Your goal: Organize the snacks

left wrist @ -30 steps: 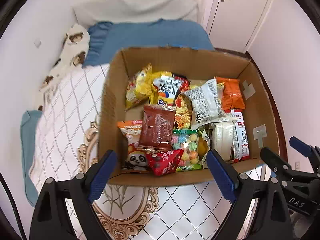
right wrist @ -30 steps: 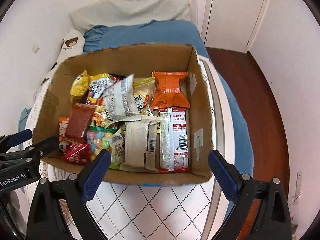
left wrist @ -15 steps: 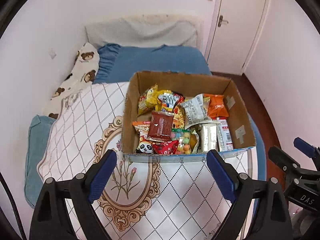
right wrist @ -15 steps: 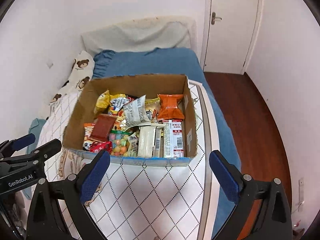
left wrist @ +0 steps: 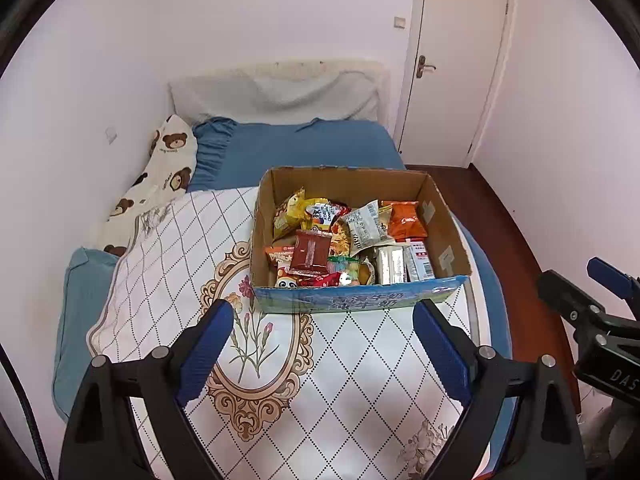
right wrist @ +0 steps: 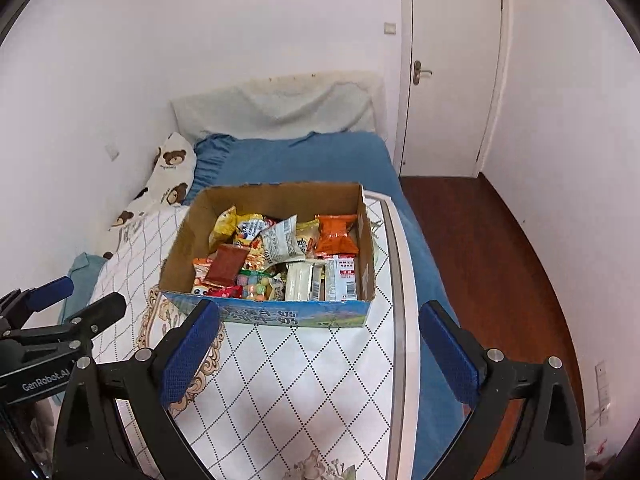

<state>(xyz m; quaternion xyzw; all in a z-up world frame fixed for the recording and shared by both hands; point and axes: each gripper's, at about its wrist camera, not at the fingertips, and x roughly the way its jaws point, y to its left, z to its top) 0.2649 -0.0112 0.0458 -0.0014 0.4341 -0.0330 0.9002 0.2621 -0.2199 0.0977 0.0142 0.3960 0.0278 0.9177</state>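
— Two grippers, what state?
— Left gripper [left wrist: 320,344] and right gripper [right wrist: 318,344] both gape, holding nothing.
— Snacks [left wrist: 348,240]?
— Piled in the cardboard box [left wrist: 360,300] on the quilt [left wrist: 160,264]; pillow [left wrist: 160,176] and door [left wrist: 452,60] stand beyond.

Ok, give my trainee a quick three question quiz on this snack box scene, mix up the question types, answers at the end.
1. True or false: the left tool is shut on a snack.
2. Multiple choice: where does the cardboard box sit? A) on the wooden floor B) on the patterned cloth over the bed C) on a shelf
3. Fill in: the orange packet lies at the far ______ corner of the box, seen from the right wrist view.

Key
1. False: both the left tool and the right tool are open and hold nothing.
2. B: it sits on the patterned cloth.
3. right
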